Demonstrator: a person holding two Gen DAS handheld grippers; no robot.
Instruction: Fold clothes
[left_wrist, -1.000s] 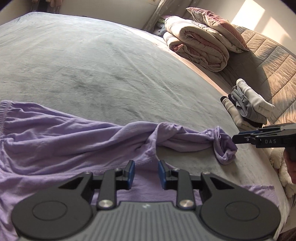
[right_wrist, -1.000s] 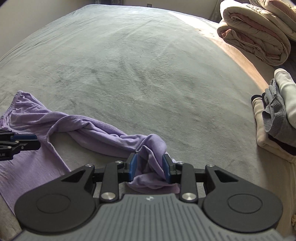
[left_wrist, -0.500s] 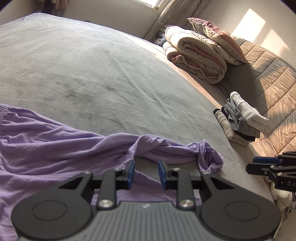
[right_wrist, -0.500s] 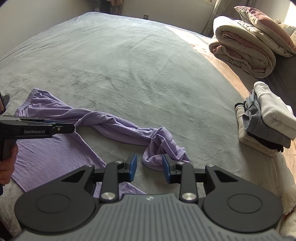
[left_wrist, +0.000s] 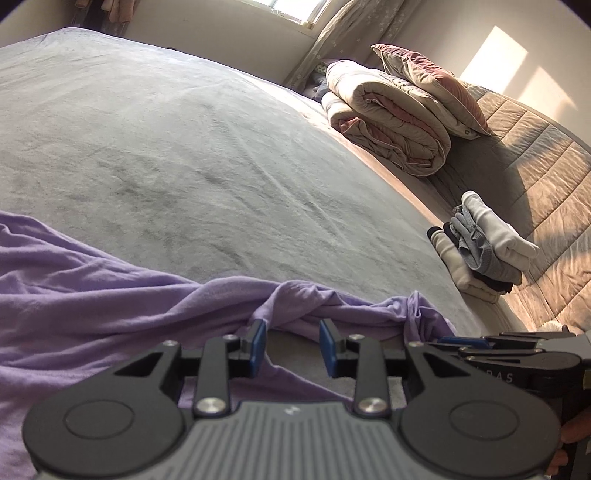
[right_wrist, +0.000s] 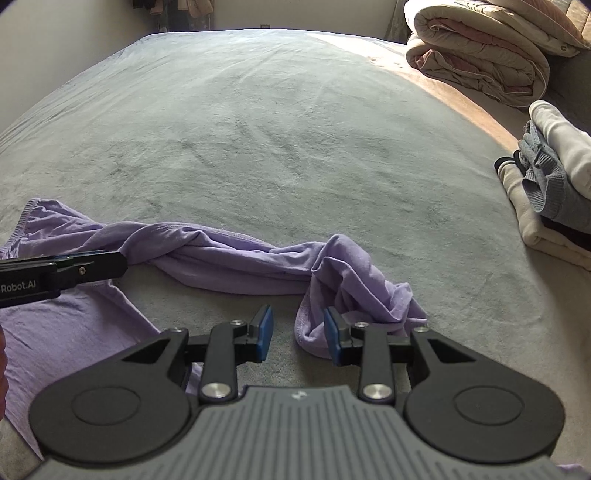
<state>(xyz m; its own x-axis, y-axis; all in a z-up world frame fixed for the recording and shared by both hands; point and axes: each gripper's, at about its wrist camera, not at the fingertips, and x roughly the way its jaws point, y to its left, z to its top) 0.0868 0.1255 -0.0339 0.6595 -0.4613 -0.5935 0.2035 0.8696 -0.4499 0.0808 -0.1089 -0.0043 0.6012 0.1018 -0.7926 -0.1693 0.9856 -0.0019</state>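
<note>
A lilac garment (left_wrist: 92, 295) lies crumpled on the grey bed (left_wrist: 184, 147), with one sleeve twisted into a rope that ends in a bunched cuff (right_wrist: 354, 284). My left gripper (left_wrist: 291, 343) hovers open just short of the twisted sleeve, over a gap of bare bedding. My right gripper (right_wrist: 298, 334) is open at the bunched cuff. The cuff's hem lies beside its right pad and the pads do not press on it. Each gripper shows side-on in the other's view: the right gripper (left_wrist: 465, 345) at the lower right, the left gripper (right_wrist: 110, 264) at the left edge.
A stack of folded clothes (right_wrist: 554, 184) sits at the bed's right side. A rolled quilt (left_wrist: 391, 118) with a pillow (left_wrist: 432, 81) on it lies at the far right. A brown quilted pad (left_wrist: 535, 166) runs along that side. The bed's far half is bare grey cover.
My right gripper drew back from the bunched cuff that lay between its fingers, then sank close to it again. My left gripper edged toward the twisted sleeve. Both grippers now sit closer together.
</note>
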